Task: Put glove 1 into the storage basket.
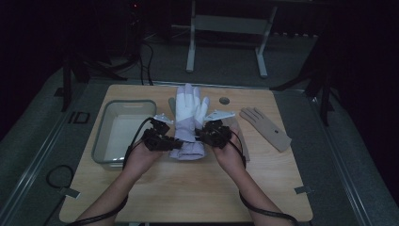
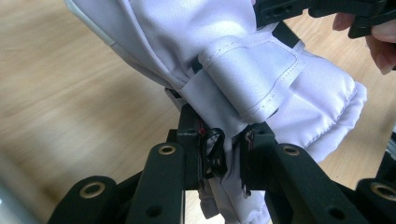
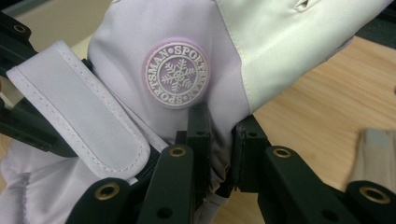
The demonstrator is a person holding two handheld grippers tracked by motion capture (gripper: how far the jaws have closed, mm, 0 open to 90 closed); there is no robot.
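Grey bin is sitting at the left of the wooden surface. Just right of it, the left tongs are clenching the white glove by its cuff at mid-surface, and the right tongs are clamping the cuff's other side. Far right, a tan glove is lying flat.

Left claw clamped tight, right claw likewise, seemingly raised
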